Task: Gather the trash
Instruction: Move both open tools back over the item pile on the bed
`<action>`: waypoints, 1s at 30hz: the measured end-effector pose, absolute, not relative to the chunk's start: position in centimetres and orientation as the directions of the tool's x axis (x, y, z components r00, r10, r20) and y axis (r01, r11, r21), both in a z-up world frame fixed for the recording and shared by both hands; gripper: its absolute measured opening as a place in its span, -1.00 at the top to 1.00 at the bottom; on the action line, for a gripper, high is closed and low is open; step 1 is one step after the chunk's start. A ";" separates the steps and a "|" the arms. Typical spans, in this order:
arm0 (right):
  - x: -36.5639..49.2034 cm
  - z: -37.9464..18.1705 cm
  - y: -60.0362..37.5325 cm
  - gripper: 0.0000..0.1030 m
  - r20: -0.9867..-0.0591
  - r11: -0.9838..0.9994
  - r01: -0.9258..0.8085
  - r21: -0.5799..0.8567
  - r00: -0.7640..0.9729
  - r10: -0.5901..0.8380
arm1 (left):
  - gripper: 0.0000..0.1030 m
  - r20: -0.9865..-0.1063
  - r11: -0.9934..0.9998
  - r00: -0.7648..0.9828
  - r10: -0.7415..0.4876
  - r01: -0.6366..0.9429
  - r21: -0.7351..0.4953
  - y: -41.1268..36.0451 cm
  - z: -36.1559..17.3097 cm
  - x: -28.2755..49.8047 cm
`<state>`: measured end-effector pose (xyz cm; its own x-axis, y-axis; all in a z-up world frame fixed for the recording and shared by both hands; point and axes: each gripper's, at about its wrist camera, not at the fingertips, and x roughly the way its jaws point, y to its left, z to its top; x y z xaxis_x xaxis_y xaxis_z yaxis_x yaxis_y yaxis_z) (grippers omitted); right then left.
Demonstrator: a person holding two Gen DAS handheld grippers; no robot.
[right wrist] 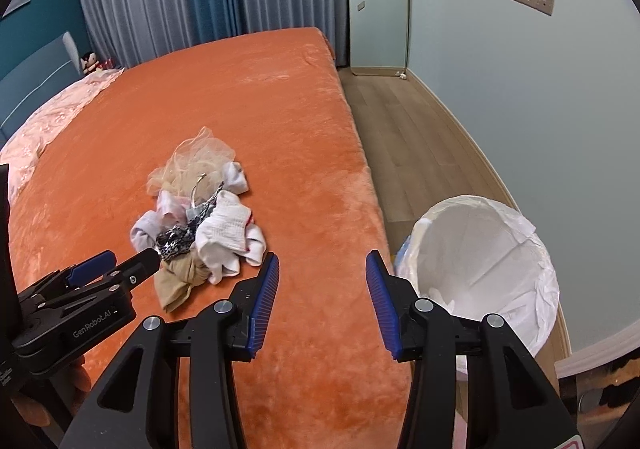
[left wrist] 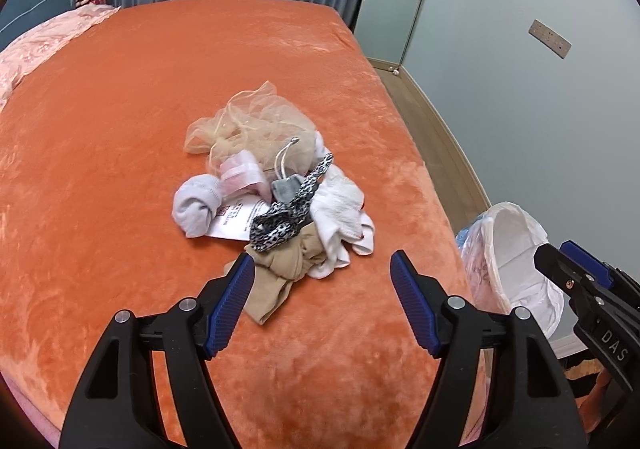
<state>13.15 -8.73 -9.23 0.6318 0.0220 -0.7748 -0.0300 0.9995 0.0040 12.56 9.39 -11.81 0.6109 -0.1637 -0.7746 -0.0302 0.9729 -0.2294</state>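
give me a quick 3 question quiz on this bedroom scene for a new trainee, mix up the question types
1. True or false: the left gripper is shut on something from the pile.
2. Multiple choice: where is the bin with the white liner?
A. on the bed
B. on the floor beside the bed
C. against the curtains
3. Fill in: the tan stocking lies on the side of the pile ____ the grippers.

Key
1. False: both the left gripper and the right gripper are open and hold nothing.
2. B
3. Nearest
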 end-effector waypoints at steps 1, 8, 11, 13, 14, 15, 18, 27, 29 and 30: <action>13.0 -8.9 -8.5 0.13 -0.776 0.999 -0.033 0.003 0.630 0.023 | -0.30 -0.775 0.971 0.609 -0.168 -0.035 -0.238 9.7 -11.7 12.5; 10.8 -4.5 -6.5 0.07 -0.736 1.000 -0.007 -0.010 0.677 -0.003 | -0.30 -0.733 0.960 0.650 -0.201 -0.019 -0.280 11.7 -9.1 10.1; 9.6 -3.3 -5.5 -0.08 -0.711 1.000 0.004 -0.015 0.703 -0.013 | -0.32 -0.717 0.962 0.666 -0.205 0.001 -0.274 12.4 -8.3 9.3; 9.4 -3.3 -4.9 -0.09 -0.712 1.000 -0.010 -0.026 0.702 -0.012 | -0.32 -0.714 0.961 0.672 -0.198 -0.009 -0.275 13.1 -8.3 8.9; 9.5 -3.4 -4.7 -0.09 -0.717 1.000 -0.015 -0.027 0.698 -0.009 | -0.32 -0.718 0.960 0.668 -0.196 -0.017 -0.278 13.3 -8.4 8.8; 9.7 -3.6 -4.6 -0.09 -0.720 0.999 -0.021 -0.025 0.694 -0.004 | -0.32 -0.723 0.958 0.663 -0.194 -0.030 -0.284 13.7 -8.7 8.8; 10.1 -4.1 -4.3 -0.09 -0.722 0.999 -0.039 -0.015 0.692 0.016 | -0.32 -0.728 0.961 0.662 -0.178 -0.042 -0.273 14.2 -9.3 9.0; 10.5 -5.2 -4.7 -0.10 -0.727 1.000 -0.021 -0.012 0.687 0.006 | -0.32 -0.754 0.971 0.641 -0.148 -0.051 -0.233 13.9 -10.7 9.3; 10.4 -5.9 -4.7 -0.10 -0.741 1.000 -0.024 -0.002 0.671 0.015 | -0.32 -0.766 0.969 0.624 -0.159 -0.050 -0.242 13.8 -11.4 9.2; 10.4 -6.4 -4.6 -0.10 -0.743 0.999 -0.029 -0.012 0.669 0.011 | -0.32 -0.765 0.969 0.623 -0.162 -0.046 -0.242 13.7 -11.6 9.2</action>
